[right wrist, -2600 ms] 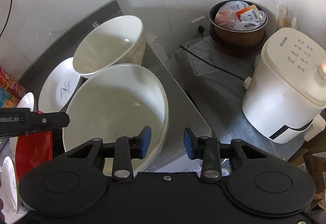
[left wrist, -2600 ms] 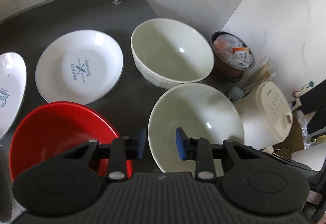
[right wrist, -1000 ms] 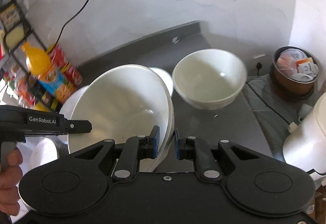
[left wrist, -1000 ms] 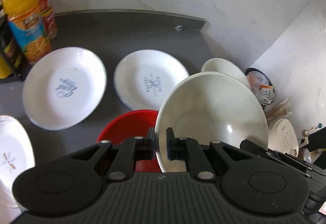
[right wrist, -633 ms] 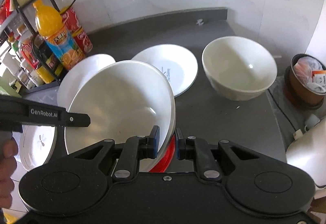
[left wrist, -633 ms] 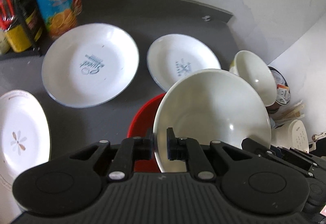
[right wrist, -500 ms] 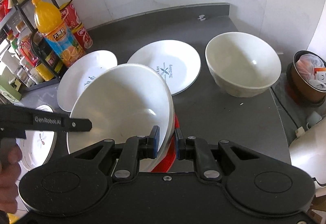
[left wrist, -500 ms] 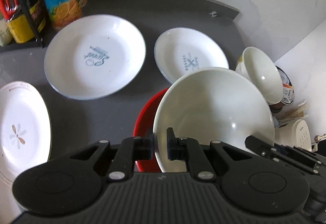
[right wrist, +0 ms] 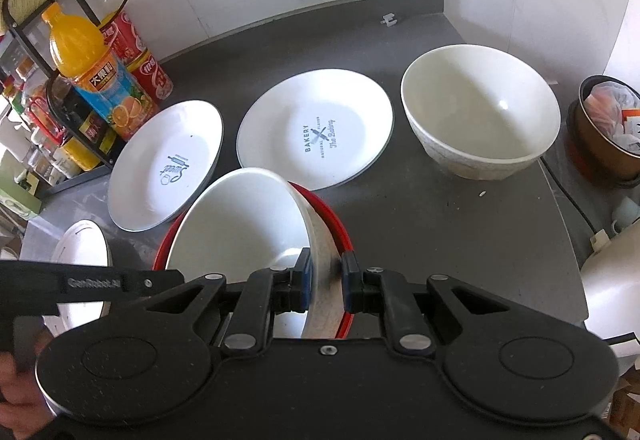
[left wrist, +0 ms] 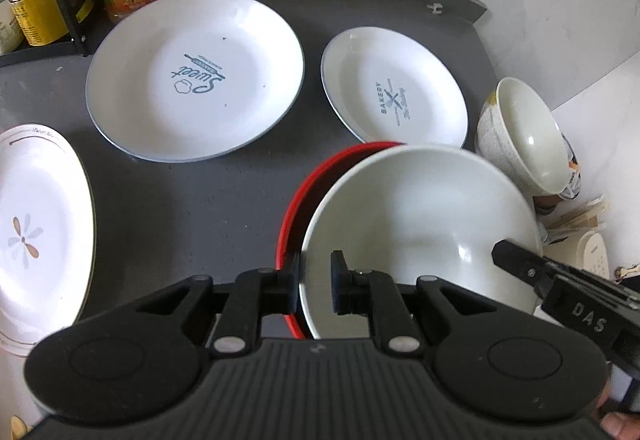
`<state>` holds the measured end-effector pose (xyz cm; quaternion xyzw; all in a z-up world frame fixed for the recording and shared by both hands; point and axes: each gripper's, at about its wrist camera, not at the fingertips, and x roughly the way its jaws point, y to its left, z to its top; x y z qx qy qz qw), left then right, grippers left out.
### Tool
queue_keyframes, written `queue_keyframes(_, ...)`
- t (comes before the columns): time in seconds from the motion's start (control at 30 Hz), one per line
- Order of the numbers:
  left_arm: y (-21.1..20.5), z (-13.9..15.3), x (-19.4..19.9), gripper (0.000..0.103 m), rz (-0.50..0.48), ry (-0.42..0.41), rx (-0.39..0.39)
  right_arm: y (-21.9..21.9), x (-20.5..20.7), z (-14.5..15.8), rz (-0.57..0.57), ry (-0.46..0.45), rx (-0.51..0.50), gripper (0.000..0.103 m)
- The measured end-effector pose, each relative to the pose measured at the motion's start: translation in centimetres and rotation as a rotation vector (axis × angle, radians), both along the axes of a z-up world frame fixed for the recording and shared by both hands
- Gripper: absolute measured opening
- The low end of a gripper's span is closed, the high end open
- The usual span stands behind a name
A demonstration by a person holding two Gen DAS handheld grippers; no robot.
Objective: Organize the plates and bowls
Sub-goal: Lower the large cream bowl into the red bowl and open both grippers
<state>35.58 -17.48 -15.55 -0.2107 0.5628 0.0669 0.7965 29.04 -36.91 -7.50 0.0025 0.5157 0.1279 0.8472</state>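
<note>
Left gripper (left wrist: pixel 316 282) astride white bowl (left wrist: pixel 420 215), plate (left wrist: pixel 394 87) (reads "BAKERY")

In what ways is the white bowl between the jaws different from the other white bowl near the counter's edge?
The white bowl in the red bowl sits nested inside the red bowl; the far white bowl stands alone on the counter. Both grippers' jaws straddle the nested bowl's rim, open; nothing touches the far one. The far bowl looks deeper. Both are white and empty.

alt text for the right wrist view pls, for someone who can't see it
The right gripper straddles the rim of a white bowl sitting inside a red bowl on a dark counter. Behind lie two printed plates, the nearer reading BAKERY, and another white bowl.
</note>
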Motion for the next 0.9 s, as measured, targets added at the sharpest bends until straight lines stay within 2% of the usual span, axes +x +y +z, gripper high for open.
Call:
queue_keyframes(0.1,0.7,0.8,-0.1,0.016,0.015,-0.021,-0.021,0.5,0.0,-0.2,0.004,-0.002,-0.021,0.014)
queue_keyframes(0.2,1.3,1.9,-0.3,0.021,0.022,-0.044,0.004,1.1,0.0,-0.2,0.005,-0.015,-0.045,0.014)
queue_keyframes(0.3,2.0,2.5,-0.5,0.027,0.028,-0.061,0.009,1.6,0.3,0.0,0.003,-0.022,-0.074,0.018)
queue_keyframes(0.33,2.2,2.5,-0.4,0.027,0.032,-0.062,0.011,1.7,0.3,0.1,0.007,-0.027,-0.078,0.026)
queue_keyframes(0.4,2.5,2.6,-0.5,0.028,0.035,-0.064,0.017,1.8,0.2,0.6,0.014,-0.059,-0.086,0.031)
queue_keyframes(0.5,2.7,2.8,-0.6,0.028,0.036,-0.064,0.012,1.7,0.1,1.1,0.011,-0.087,-0.092,0.031)
queue_keyframes(0.77,2.4,3.4,-0.1,0.029,0.010,-0.082,0.028,0.4,0.1,1.4,-0.052,-0.092,-0.057,0.032)
queue_keyframes(0.83,2.0,3.5,0.4,0.034,0.001,-0.086,0.045,-0.2,0.1,1.6,-0.077,-0.094,-0.035,0.040)
queue_keyframes(0.9,1.4,3.7,0.9,0.043,-0.011,-0.093,0.062,-0.8,0.2,1.8,-0.098,-0.109,-0.029,0.047)
